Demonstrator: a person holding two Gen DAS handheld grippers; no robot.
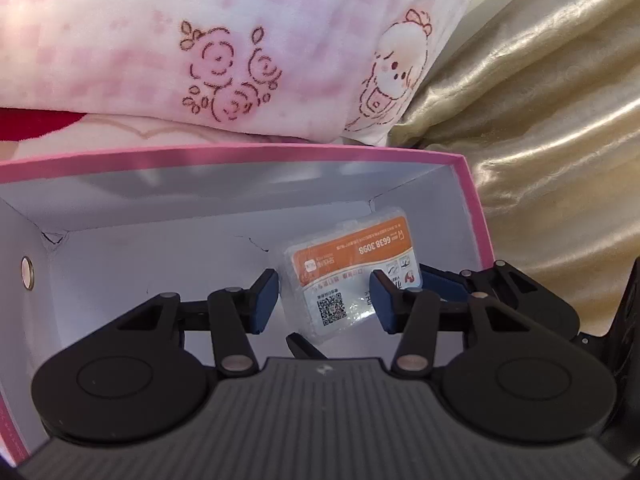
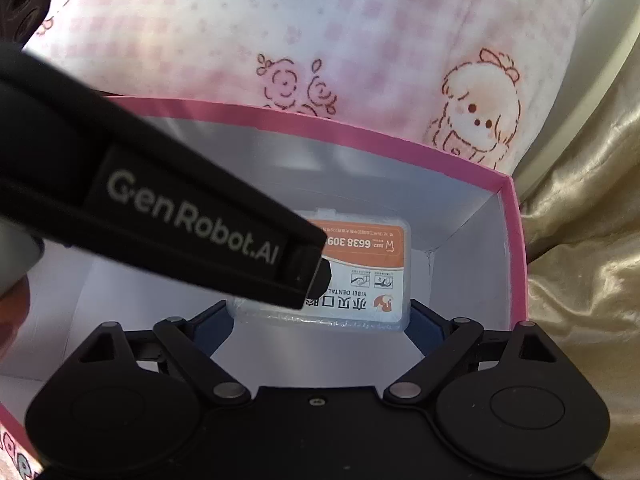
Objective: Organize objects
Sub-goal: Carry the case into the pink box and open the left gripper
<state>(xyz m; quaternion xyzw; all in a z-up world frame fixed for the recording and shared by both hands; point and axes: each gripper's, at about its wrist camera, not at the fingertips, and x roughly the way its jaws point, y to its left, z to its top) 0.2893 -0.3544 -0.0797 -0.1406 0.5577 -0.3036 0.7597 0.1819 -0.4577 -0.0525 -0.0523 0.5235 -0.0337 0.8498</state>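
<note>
A clear plastic case with an orange and white label (image 1: 352, 276) lies inside an open pink box with white walls (image 1: 280, 156). My left gripper (image 1: 324, 300) is open just above the case, its blue pads (image 1: 264, 300) either side of it and apart from it. In the right wrist view the case (image 2: 360, 276) sits between my right gripper's (image 2: 320, 328) blue fingers (image 2: 424, 332), which stand at its two sides; whether they press it I cannot tell. The left gripper's black body (image 2: 160, 208) crosses that view and hides the case's left part.
A pink and white patterned pillow (image 1: 240, 60) lies right behind the box. Shiny gold fabric (image 1: 540, 120) lies to the right of the box. A red cloth (image 1: 36, 124) shows at the far left. The box's pink rim (image 2: 516, 240) stands close on the right.
</note>
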